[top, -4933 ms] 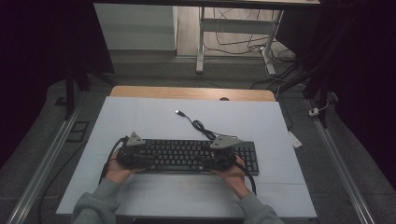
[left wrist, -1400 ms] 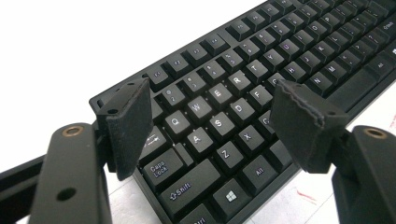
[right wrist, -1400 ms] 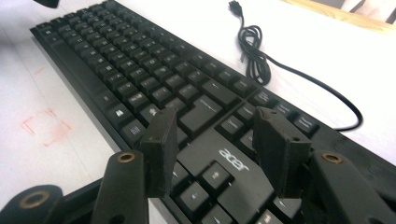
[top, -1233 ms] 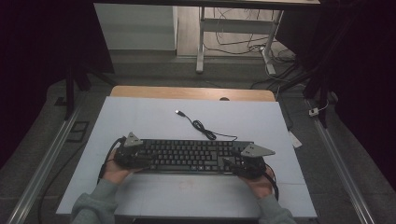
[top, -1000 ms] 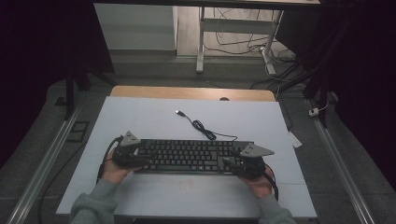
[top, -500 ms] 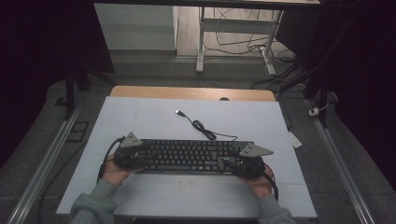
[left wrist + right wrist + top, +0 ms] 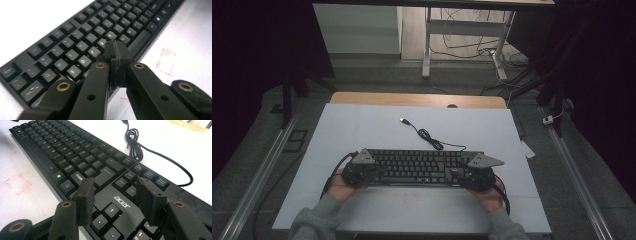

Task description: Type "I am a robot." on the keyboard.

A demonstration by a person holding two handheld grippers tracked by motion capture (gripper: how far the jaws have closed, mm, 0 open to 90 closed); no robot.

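Left tongs [image 7: 116, 53] just closing pad to pad on nothing above keyboard [image 7: 419, 166] at near table [image 7: 362, 120] edge, right tongs [image 7: 116, 195] half open, empty: stray keypresses likely.

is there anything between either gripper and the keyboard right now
Nothing visible. The left gripper, jaws shut with nothing between them, hangs right over the keyboard near its left keys. The right gripper, jaws open, sits over the arrow keys. The keyboard's cable lies behind, out of the way.

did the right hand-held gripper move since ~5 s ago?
Yes. The right hand-held gripper has shifted right along the keyboard, toward its right end.
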